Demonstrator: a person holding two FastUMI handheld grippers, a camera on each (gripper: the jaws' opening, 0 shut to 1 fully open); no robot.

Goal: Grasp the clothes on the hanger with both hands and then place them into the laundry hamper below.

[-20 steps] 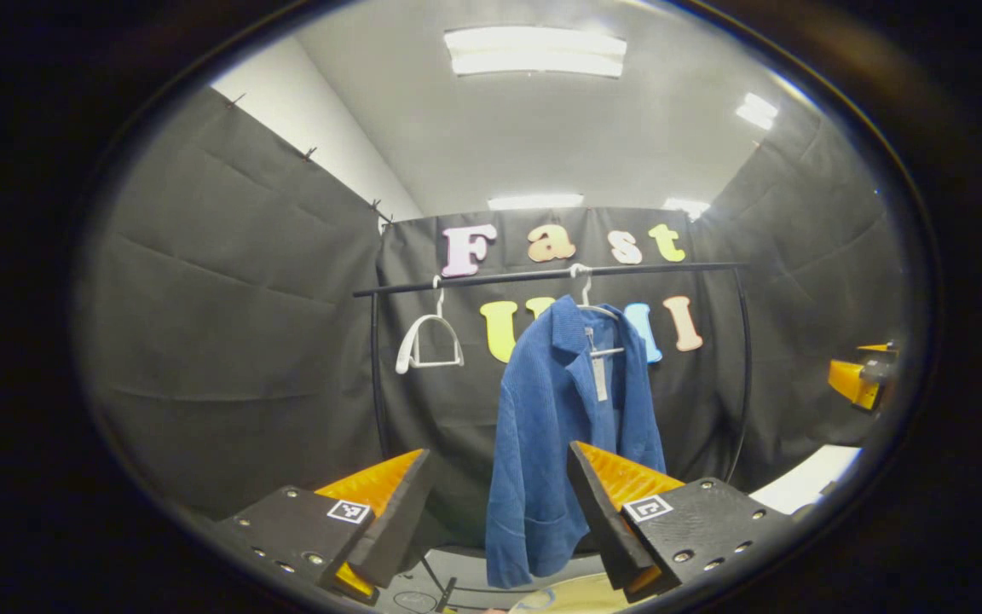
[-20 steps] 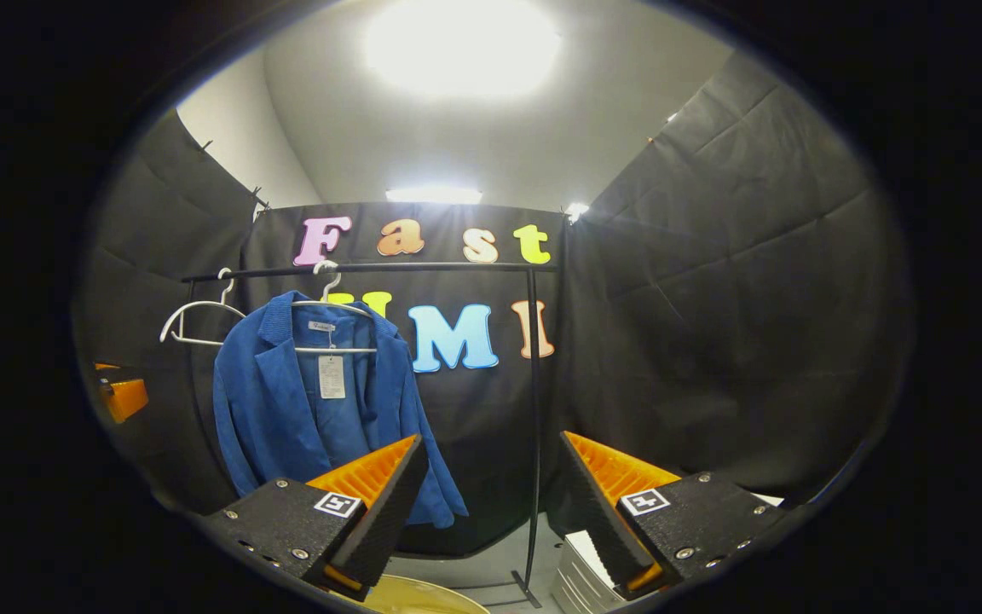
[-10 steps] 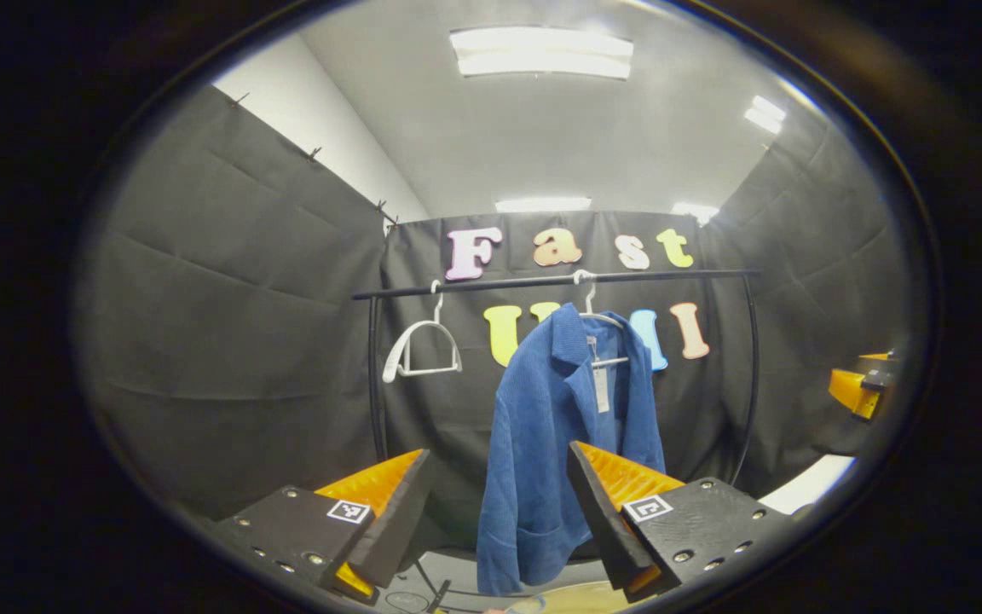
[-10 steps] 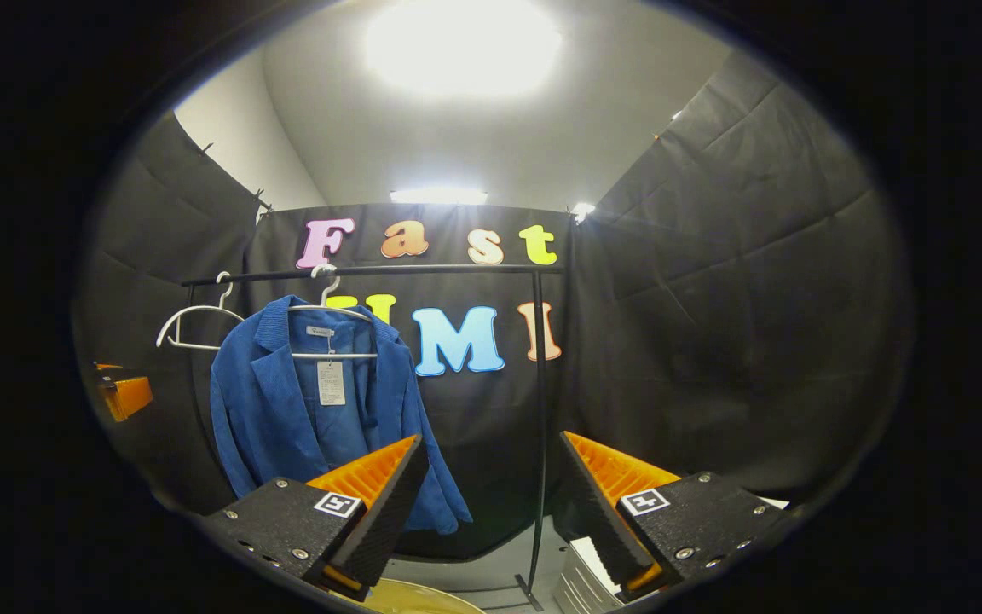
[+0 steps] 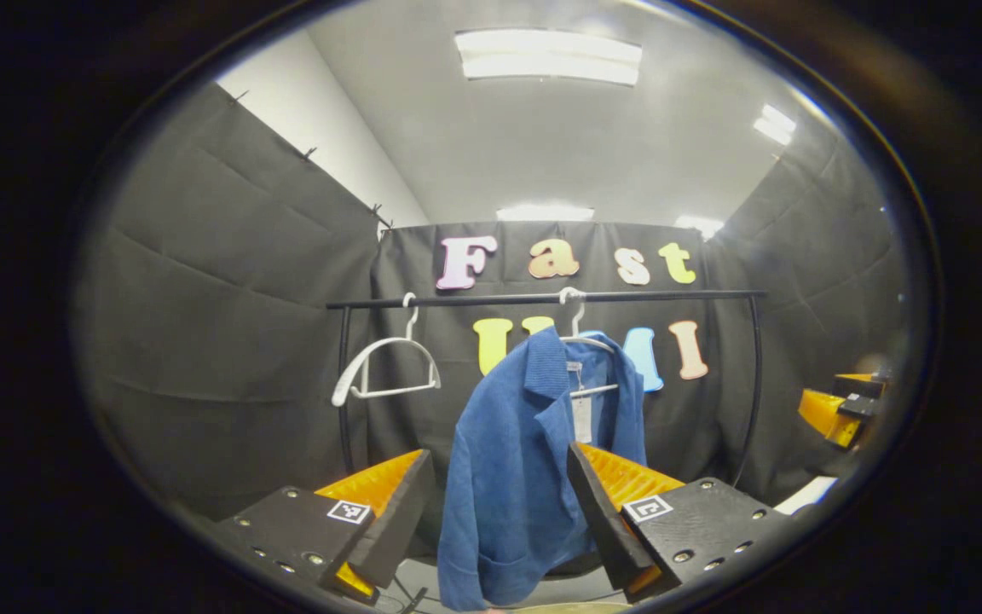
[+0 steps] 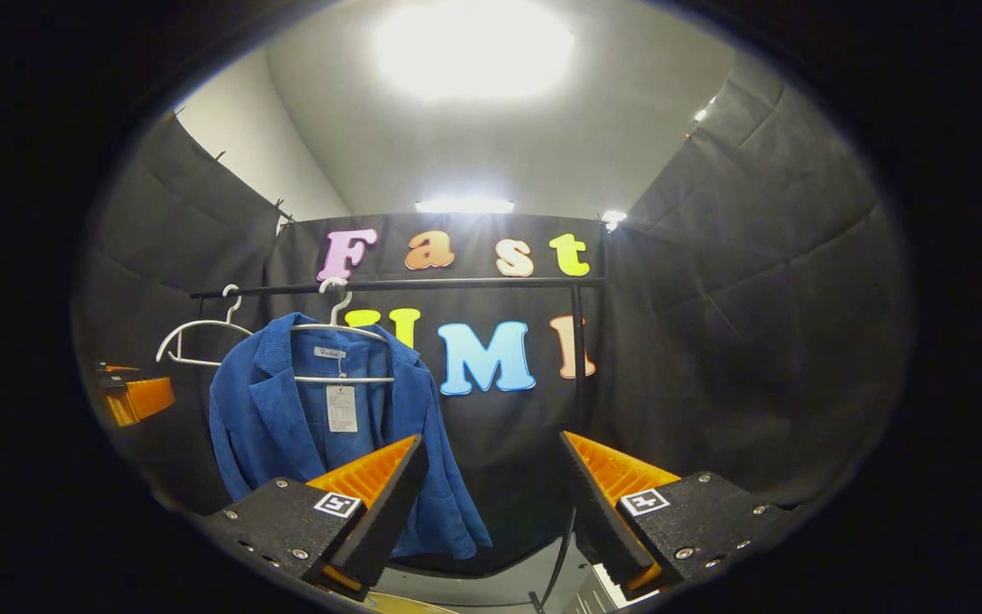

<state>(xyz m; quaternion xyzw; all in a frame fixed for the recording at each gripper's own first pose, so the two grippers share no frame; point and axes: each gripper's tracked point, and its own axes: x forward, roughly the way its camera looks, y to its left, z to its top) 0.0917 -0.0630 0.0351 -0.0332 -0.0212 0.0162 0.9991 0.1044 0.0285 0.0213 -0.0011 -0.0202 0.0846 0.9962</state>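
Blue jacket [image 5: 525, 477] now lower, nearer between wide, empty left tongs [image 5: 499, 512]; right tongs [image 6: 491, 503] wide, empty.

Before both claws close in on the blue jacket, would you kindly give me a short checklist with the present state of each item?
1. Blue corduroy jacket hangs on its white hanger on the black rail: ok.
2. Left claw open, nothing between its fingers: ok.
3. Right claw open, nothing between its fingers: ok.
4. Left claw lined up with the jacket: ok, the cloth hangs ahead in its gap.
5. Right claw lined up with the jacket: not ok, the jacket hangs off to that view's left.
6. Hamper placed below the jacket: cannot tell.
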